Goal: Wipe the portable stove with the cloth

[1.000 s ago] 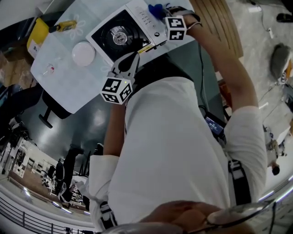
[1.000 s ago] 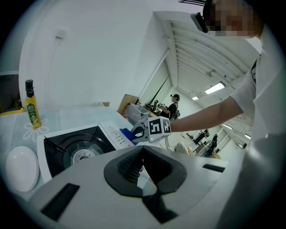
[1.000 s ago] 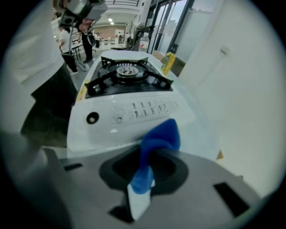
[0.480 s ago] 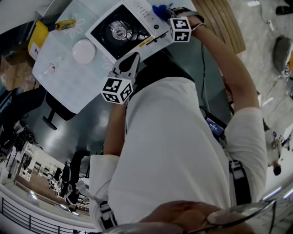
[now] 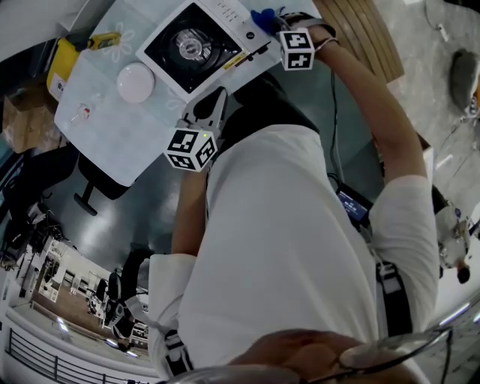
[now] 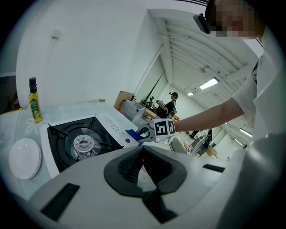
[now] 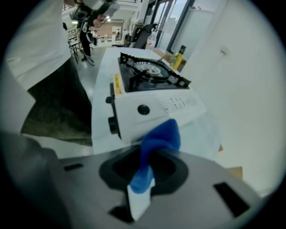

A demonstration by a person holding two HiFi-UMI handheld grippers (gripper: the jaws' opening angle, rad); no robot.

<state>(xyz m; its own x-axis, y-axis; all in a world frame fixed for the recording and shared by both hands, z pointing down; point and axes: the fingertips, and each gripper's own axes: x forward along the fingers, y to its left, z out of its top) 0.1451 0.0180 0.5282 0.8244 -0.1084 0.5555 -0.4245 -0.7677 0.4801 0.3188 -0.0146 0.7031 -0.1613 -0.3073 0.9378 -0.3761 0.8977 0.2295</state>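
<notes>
A pale table (image 5: 105,135) is carrying a white dish (image 5: 136,82) and the portable stove (image 5: 196,46). I am holding the left gripper (image 5: 213,101) closed and empty by the stove's near edge — the right gripper (image 5: 274,22) is pinching the blue cloth (image 5: 262,16) at its control-panel corner.

Your right gripper (image 5: 271,22), clamped on the blue cloth (image 5: 262,16), has shifted slightly outward from the knob end of the portable stove (image 5: 196,46). The stove now sits higher and further left in the head view. Your left gripper (image 5: 219,96) now lies further from the stove's front edge.
</notes>
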